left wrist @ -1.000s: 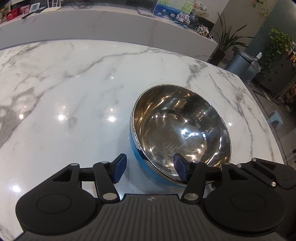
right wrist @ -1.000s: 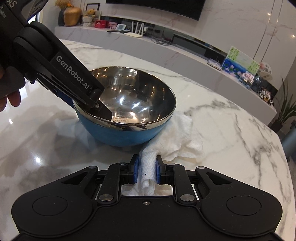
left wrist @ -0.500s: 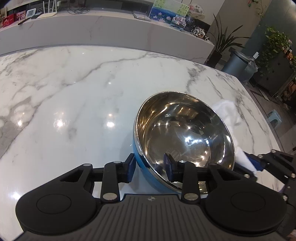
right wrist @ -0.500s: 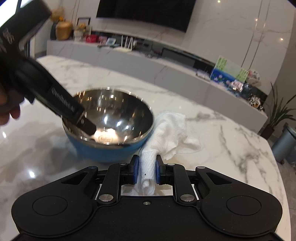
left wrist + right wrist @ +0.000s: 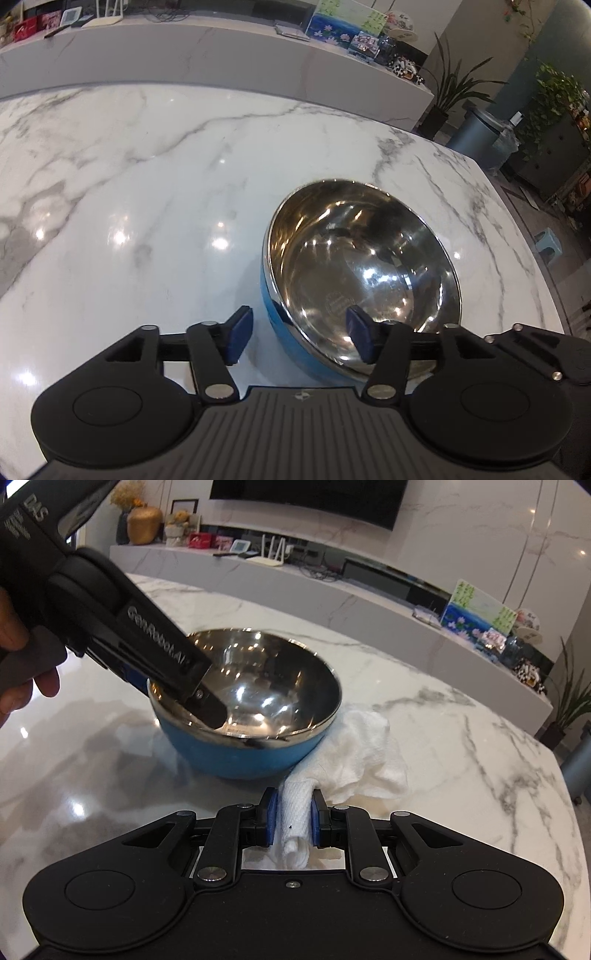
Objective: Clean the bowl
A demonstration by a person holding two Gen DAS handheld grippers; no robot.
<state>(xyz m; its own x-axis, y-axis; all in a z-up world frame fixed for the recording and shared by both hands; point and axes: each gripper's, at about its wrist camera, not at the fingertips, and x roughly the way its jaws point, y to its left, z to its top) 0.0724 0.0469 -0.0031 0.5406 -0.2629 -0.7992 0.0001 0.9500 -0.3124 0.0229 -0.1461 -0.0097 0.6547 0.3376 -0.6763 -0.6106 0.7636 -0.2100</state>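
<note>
Bright, even indoor light from overhead; round glare spots sit on the glossy marble table [image 5: 155,192] to the left of the left tongs [image 5: 299,338]; the steel inside of the bowl [image 5: 362,273] just ahead of them is full of small white highlights and dark reflections; a soft grey shadow spreads on the table left of the bowl, ahead of the right tongs [image 5: 292,823]; both views bend strongly at the edges with dark corners; focus is sharp with no motion blur.
</note>
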